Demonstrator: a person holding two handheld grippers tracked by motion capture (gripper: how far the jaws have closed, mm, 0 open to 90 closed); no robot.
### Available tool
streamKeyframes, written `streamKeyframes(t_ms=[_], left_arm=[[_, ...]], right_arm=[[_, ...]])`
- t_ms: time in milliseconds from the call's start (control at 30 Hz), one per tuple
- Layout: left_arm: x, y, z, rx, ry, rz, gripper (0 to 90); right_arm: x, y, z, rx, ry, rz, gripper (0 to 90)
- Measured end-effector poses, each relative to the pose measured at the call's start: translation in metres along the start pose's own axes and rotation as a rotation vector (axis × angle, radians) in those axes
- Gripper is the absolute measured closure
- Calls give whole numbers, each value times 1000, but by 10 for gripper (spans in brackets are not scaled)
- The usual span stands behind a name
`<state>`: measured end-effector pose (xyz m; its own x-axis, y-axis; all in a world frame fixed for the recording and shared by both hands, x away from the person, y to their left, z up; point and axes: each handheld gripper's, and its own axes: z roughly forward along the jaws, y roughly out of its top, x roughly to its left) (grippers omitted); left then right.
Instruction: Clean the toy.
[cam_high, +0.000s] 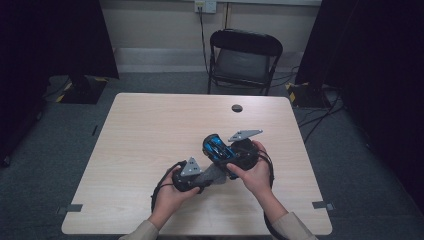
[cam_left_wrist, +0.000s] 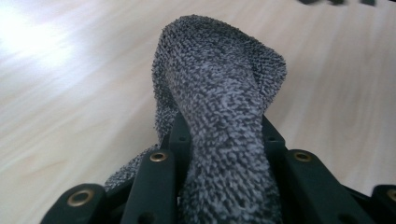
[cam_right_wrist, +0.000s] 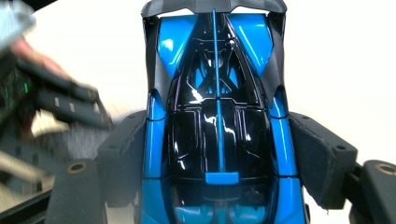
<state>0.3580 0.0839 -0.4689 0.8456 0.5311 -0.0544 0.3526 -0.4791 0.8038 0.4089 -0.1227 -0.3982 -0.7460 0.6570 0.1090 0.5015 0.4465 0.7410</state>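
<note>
Centrally, held above table (cam_high: 150, 130): blue-black toy car (cam_high: 218, 148) clamped across flanks by right gripper (cam_high: 235, 152), long axis pointing away along jaws; grey cloth (cam_high: 214, 175) pinched in closed left gripper (cam_high: 192, 175), lying just left of and below car, nearly touching

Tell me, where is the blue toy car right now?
The blue toy car is clamped between the right gripper's jaws, held above the middle of the table, right beside the grey cloth.
</note>
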Motion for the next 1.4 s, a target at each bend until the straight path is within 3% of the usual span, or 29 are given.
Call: streamKeyframes(t_ms=[33, 233, 667, 1067, 1400], left_arm=[[-3, 0, 2, 4, -2, 16, 675], [-17, 0, 12, 16, -61, 22, 676], [-16, 8, 11, -39, -89, -1, 676], [-8, 8, 5, -55, -66, -29, 677], [5, 6, -1, -50, -20, -50, 677]], right_arm=[[0, 1, 1, 2, 0, -1, 262], [1, 1, 6, 4, -14, 4, 262], [4, -3, 14, 18, -14, 0, 262], [5, -5, 13, 20, -7, 1, 262], [8, -8, 13, 24, 9, -7, 262]])
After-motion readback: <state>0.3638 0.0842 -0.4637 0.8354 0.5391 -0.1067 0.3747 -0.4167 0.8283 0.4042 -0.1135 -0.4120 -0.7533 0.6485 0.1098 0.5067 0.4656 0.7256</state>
